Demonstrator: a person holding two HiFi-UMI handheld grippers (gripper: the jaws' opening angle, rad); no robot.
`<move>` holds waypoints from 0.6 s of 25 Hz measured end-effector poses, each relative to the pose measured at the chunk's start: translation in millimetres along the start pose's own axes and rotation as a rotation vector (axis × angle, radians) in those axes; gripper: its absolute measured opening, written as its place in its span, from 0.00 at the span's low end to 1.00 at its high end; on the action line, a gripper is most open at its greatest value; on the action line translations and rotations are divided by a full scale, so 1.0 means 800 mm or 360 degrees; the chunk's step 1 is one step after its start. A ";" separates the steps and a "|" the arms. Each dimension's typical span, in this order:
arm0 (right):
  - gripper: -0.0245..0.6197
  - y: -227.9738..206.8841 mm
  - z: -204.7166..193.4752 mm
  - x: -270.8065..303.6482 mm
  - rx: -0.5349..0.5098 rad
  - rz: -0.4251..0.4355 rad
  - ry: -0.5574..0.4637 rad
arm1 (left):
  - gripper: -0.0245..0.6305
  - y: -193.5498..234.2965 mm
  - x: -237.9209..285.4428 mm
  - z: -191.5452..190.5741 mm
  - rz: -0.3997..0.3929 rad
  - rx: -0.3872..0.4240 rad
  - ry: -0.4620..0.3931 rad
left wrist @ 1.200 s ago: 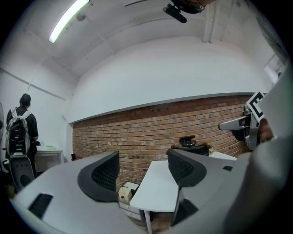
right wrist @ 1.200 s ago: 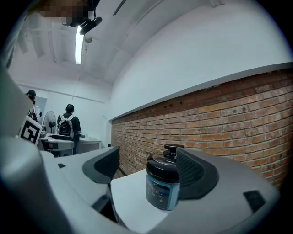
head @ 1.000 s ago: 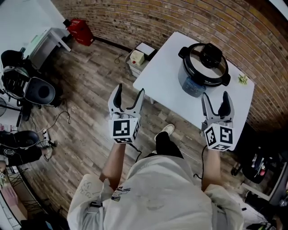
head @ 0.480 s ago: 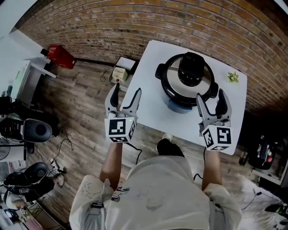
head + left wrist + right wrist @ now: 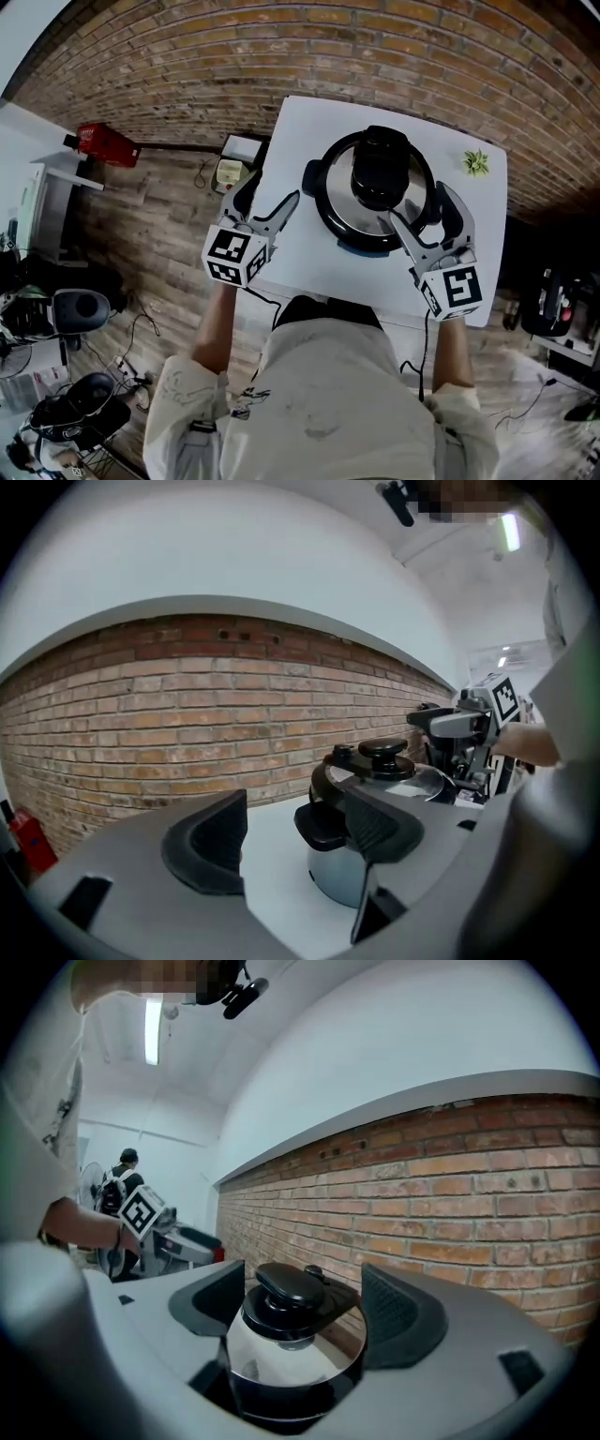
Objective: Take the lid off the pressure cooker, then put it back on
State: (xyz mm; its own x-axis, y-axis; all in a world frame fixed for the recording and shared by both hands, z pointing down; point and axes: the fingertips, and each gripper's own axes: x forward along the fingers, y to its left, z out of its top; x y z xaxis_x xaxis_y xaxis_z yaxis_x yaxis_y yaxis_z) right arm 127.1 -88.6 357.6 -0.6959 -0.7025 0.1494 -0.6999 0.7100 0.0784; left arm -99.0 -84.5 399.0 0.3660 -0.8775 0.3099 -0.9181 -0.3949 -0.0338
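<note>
**A:** Cooker position?

**B:** The pressure cooker (image 5: 330,217) stands on the white table (image 5: 300,267), toward the brick wall (image 5: 281,47). The lid (image 5: 412,192) is seated on the pot, with its black knob (image 5: 379,169) on top. A small green sprig (image 5: 476,163) lies near the table's far right corner, well apart from the cooker.

**A:** Left hand-held gripper (image 5: 269,192)?

**B:** Released. The jaws are wide apart with nothing gripped. It is at the table's left edge. In the left gripper view the cooker's side handle (image 5: 319,825) shows just beyond the right jaw, and I cannot tell whether they touch.

**A:** Right hand-held gripper (image 5: 419,208)?

**B:** Also released, jaws apart. It is at the cooker's near right side, over the lid's rim. In the right gripper view the knob sits between the jaws, clear of both pads.
</note>
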 end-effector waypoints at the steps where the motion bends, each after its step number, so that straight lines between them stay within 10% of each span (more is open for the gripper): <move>1: 0.63 0.004 0.001 0.005 -0.0042 0.0036 0.0031 | 0.56 0.002 0.006 -0.001 -0.0052 -0.0025 0.0016; 15: 0.63 0.059 0.010 0.057 -0.0671 0.0471 0.0620 | 0.56 0.011 0.051 -0.028 -0.0859 -0.0504 0.0264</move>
State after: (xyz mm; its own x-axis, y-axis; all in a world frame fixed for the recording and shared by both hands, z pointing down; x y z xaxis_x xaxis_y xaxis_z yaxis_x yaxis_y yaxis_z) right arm 61.1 -87.9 360.2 -0.6847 -0.4608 0.5647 -0.3089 0.8852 0.3478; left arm -95.4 -117.5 432.8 0.7838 -0.5141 0.3483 -0.6210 -0.6471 0.4423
